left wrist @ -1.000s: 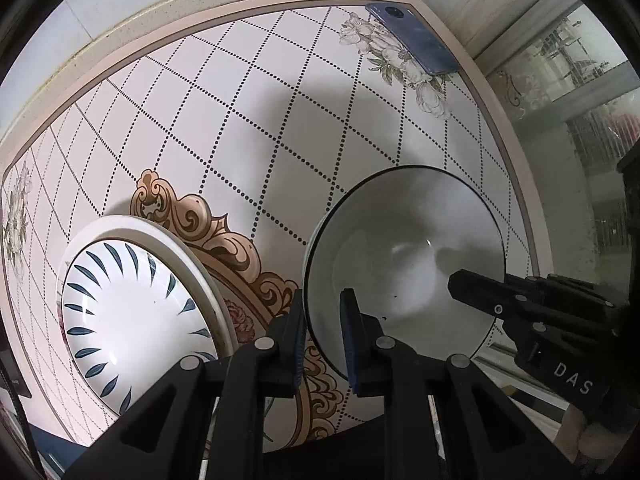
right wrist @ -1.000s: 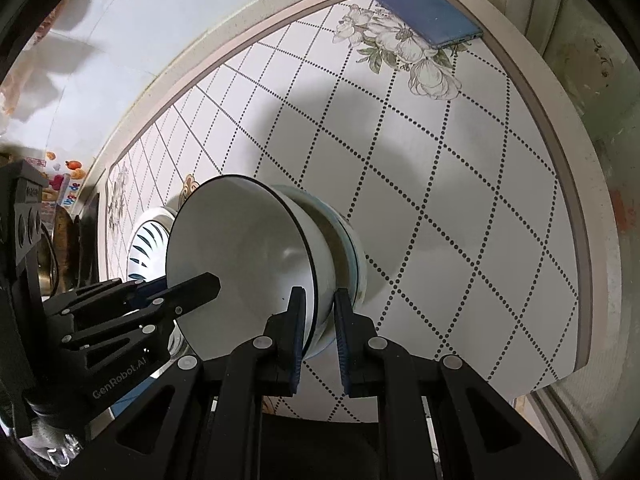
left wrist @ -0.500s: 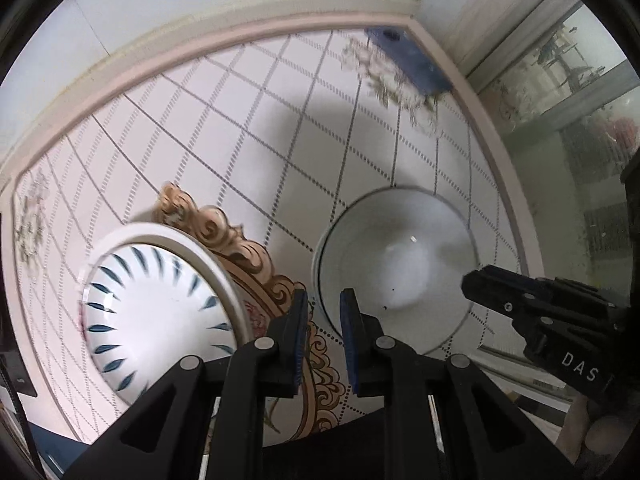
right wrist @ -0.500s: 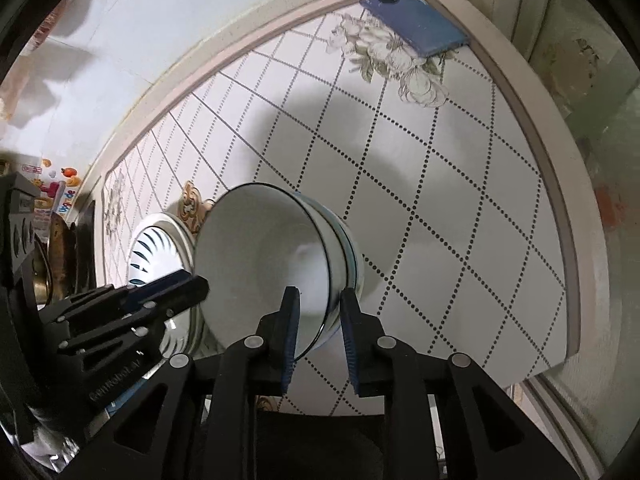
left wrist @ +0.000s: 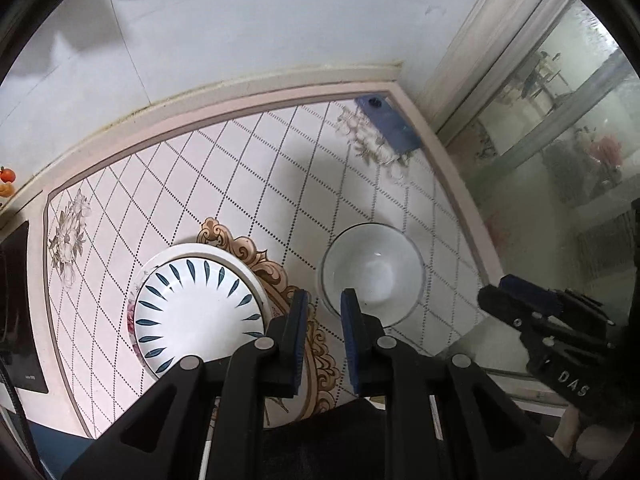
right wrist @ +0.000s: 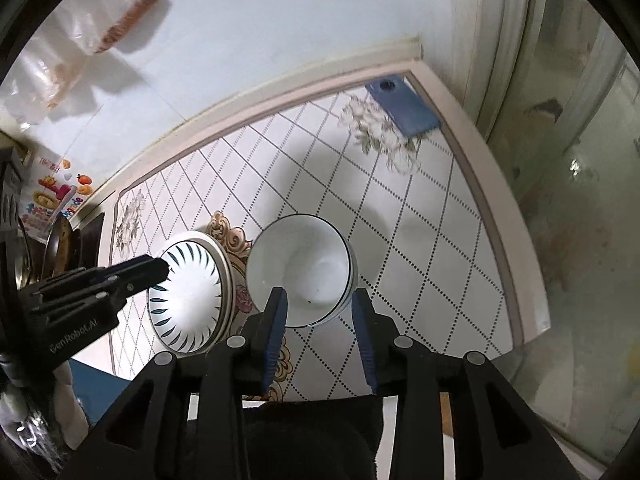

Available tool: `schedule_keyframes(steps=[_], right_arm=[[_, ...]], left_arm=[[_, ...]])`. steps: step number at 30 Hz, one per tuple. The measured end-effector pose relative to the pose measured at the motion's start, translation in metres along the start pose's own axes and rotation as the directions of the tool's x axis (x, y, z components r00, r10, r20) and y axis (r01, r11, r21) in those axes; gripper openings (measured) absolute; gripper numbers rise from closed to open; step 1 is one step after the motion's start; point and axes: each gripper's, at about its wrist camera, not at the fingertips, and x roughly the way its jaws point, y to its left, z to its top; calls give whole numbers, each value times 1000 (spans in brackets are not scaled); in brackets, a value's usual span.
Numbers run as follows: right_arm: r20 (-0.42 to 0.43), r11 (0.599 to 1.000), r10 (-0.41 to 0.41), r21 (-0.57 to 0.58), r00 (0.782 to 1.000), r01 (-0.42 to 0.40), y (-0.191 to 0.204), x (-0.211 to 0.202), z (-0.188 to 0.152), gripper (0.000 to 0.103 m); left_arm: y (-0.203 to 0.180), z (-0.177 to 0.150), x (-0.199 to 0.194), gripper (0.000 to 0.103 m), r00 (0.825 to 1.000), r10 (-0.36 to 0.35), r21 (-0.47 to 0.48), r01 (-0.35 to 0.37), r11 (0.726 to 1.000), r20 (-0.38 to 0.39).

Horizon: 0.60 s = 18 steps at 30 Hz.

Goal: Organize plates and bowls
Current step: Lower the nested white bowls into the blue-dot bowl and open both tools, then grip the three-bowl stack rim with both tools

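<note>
Plain white dark-rimmed bowls [right wrist: 302, 270], nested upright on the diamond-patterned tabletop [right wrist: 420, 240], just ahead of the parted, empty right gripper [right wrist: 320, 334]. Left of it, blue-leaf-patterned white plates [left wrist: 196, 308] beside the narrowly gapped, empty left gripper [left wrist: 323, 334].

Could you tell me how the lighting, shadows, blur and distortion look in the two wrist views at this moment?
Left wrist view: strong fisheye bending of the table edge; soft grey shadow on the cloth; phone slightly smeared; bowl fairly sharp. Right wrist view: same curvature, phone and flower print motion-blurred, plate brightly lit, glass at right murky.
</note>
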Motion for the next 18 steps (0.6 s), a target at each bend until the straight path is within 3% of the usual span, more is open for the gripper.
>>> schedule_keyframes(steps=[8,11,15,18], right_arm=[[53,999,-12,-31,999,14,16,-43,-13,39],[63,999,-8,-31,998,10,18,-52,-15,44],[65,1000,-10,-22,998,11,17,-52,-16,61],[40,1000,1,-9,999,0,10,-40,-12,81]], left_arm=[[-6,-11,-29,15,999,-39,6,39,999,38],[-6,-13,-32,16,998,-29,1,29,1000,51],[-2,-10,-21,27,999,-20,-7,20,1000,46],[4,-7,-2,32,999,-26,-24,27,999,22]])
